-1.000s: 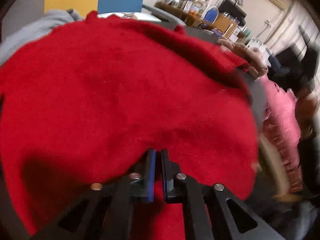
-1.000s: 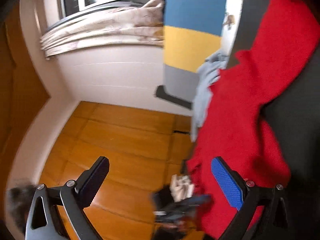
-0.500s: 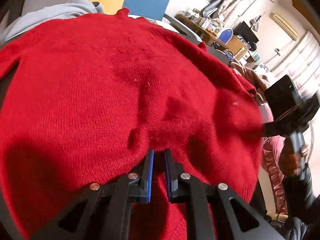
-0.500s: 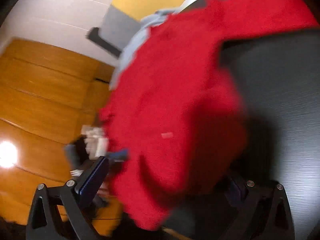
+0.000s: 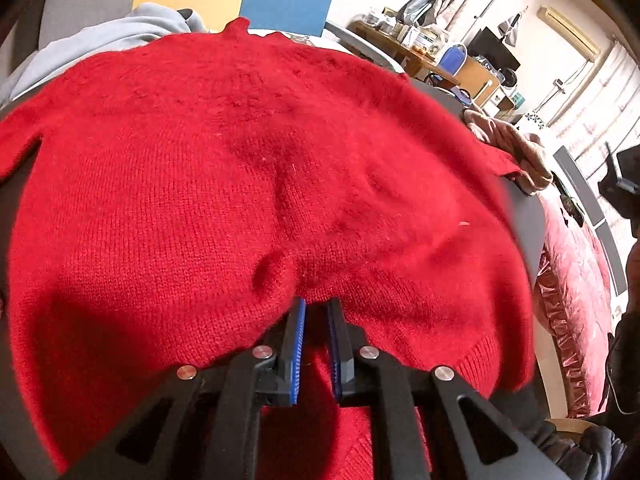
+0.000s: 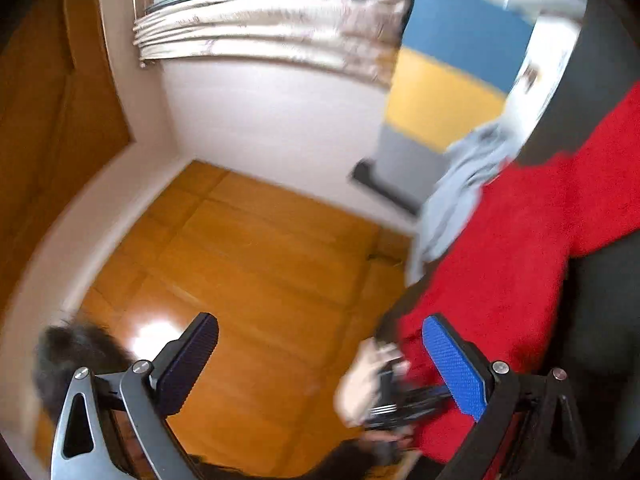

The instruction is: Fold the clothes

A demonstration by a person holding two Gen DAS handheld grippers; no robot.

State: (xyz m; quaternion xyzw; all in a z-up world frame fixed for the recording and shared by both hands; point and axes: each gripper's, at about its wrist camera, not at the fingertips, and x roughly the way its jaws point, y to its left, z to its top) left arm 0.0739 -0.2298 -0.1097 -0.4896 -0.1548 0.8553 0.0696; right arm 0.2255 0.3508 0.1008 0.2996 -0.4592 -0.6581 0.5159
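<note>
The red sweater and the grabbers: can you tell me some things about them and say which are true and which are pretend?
1. The left hand-held gripper is pinching the red sweater. True.
2. The right hand-held gripper is closed on the sweater. False: it is wide open, holding nothing.
3. A grey garment lies beyond the sweater. True.
4. The floor is blue carpet. False: it is orange-brown wood.
5. The panel by the wall is all green. False: it has blue, yellow and grey bands.

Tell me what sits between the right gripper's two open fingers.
Nothing is held there. In the right wrist view the right gripper frames only bare wooden floor; the red sweater lies just past its blue-padded finger.
</note>
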